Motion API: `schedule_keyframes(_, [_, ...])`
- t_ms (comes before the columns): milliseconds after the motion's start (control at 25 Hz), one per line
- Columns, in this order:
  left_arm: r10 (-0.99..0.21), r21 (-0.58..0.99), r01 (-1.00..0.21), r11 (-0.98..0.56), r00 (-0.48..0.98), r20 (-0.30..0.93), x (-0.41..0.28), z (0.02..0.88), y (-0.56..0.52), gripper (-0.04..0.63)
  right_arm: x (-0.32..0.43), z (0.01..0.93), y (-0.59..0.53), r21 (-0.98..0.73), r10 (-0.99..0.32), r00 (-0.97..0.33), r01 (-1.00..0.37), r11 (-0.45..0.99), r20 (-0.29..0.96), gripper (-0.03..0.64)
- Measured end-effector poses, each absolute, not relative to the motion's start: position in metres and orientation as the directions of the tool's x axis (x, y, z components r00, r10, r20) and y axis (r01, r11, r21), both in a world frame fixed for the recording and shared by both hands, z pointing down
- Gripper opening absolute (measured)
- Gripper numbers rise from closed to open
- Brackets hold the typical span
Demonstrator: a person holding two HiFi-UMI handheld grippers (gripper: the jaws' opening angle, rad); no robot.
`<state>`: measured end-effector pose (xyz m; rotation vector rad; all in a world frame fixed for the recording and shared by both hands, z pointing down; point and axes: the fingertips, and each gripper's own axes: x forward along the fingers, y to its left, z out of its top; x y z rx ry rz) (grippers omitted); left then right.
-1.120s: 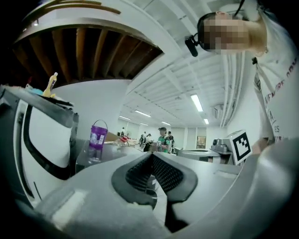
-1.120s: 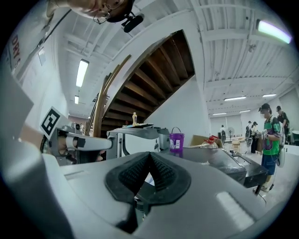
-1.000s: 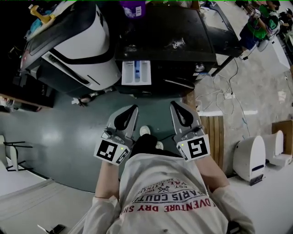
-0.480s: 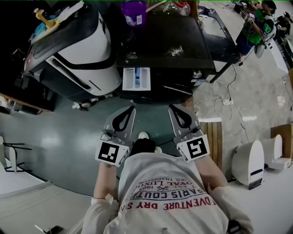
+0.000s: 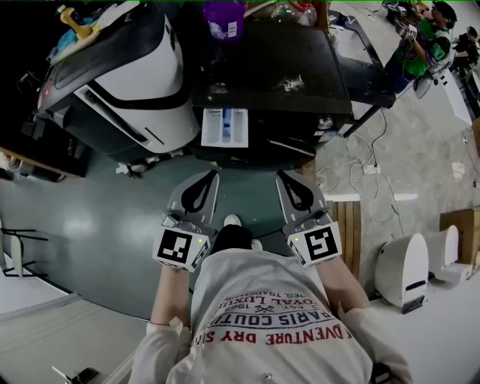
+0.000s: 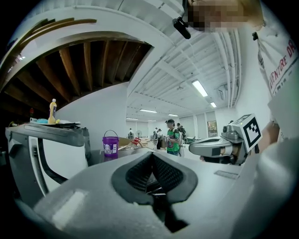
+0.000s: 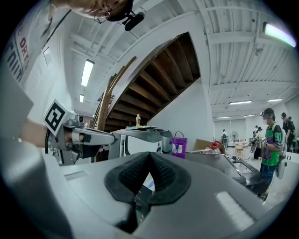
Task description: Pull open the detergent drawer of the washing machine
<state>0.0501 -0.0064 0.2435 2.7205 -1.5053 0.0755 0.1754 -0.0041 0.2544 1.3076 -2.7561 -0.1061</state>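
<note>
The dark washing machine (image 5: pixel 277 71) stands ahead of me. Its white detergent drawer (image 5: pixel 224 126), with a blue insert, sticks out of the front at the upper left. My left gripper (image 5: pixel 208 175) and right gripper (image 5: pixel 283 175) hang side by side in front of the machine, both pointing level at it and short of the drawer. Each has its jaws shut with nothing between them. In the left gripper view the left gripper (image 6: pixel 152 156) shows closed pads. The right gripper view shows the same of the right gripper (image 7: pixel 150 156).
A purple bucket (image 5: pixel 223 19) sits on the washer top. A white appliance (image 5: pixel 127 71) stands to the left, a yellow bottle (image 5: pixel 71 19) on it. Right of me are a wooden pallet (image 5: pixel 351 225), floor cables (image 5: pixel 367 157) and white units (image 5: pixel 405 270). People (image 5: pixel 420 41) stand far right.
</note>
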Motion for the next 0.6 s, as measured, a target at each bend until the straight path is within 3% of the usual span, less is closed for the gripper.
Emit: schedule_keyframes(600, [-0.847, 0.022, -0.85, -0.526, 0.526, 0.077, 0.046, 0.254, -0.01, 0.002, 0.171, 0.269, -0.009, 0.104, -0.771, -0.633, -0.764, 0.637, 0.075, 0.0])
